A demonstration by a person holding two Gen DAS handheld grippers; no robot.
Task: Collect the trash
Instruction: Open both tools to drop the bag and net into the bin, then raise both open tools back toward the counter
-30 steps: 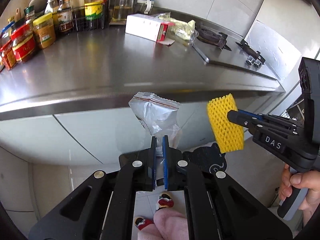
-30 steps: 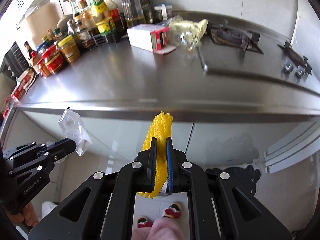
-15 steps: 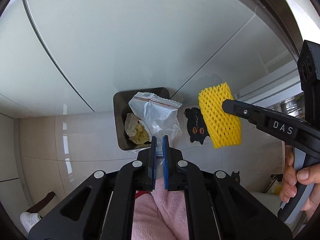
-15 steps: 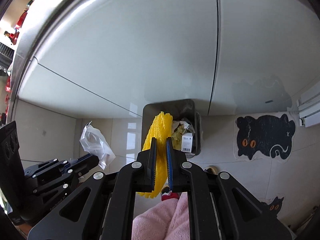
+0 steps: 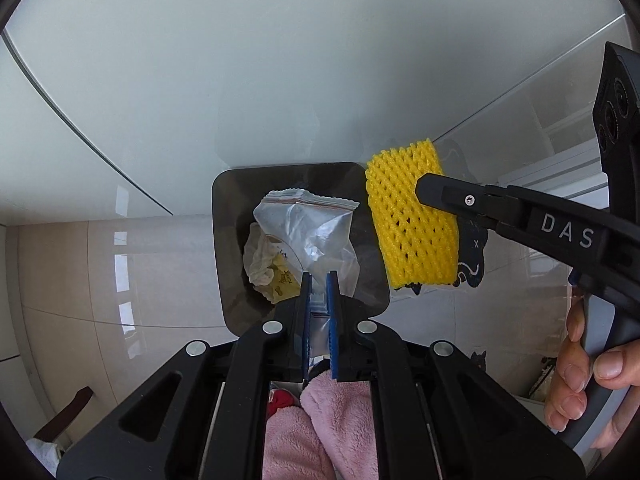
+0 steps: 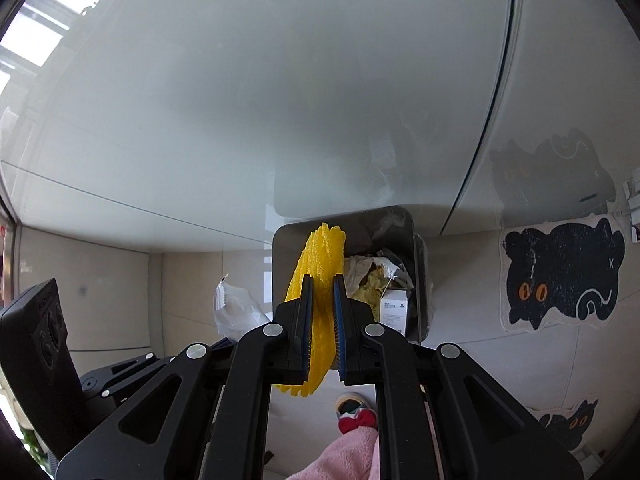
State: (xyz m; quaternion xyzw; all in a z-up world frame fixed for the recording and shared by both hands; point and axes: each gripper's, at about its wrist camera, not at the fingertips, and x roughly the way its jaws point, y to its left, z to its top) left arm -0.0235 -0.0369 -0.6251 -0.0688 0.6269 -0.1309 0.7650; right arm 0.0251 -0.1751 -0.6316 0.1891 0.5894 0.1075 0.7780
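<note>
Nearest the left wrist camera, the left gripper (image 5: pixel 319 280) pinches the lower edge of a crinkled silver foil bag (image 5: pixel 306 236) between its blue fingers (image 5: pixel 331 300); the jaws have just been easing apart a little, yet the bag is still caught between them. The right gripper (image 6: pixel 322 284) likewise grips a yellow foam net sleeve (image 6: pixel 320 264), its jaws also just loosening slightly, with the net still between the pads. Below both, the open dark trash bin (image 5: pixel 224 248) now fills the middle of each view, holding crumpled paper and a small white box (image 6: pixel 394 312); the bag hangs over its mouth, the net near its left rim, though the fisheye makes that hard to judge. A second ago the bench with jars was ahead; now only pale cabinet doors (image 6: pixel 280 100) and a black cat mat (image 6: pixel 560 276) lie beyond.
</note>
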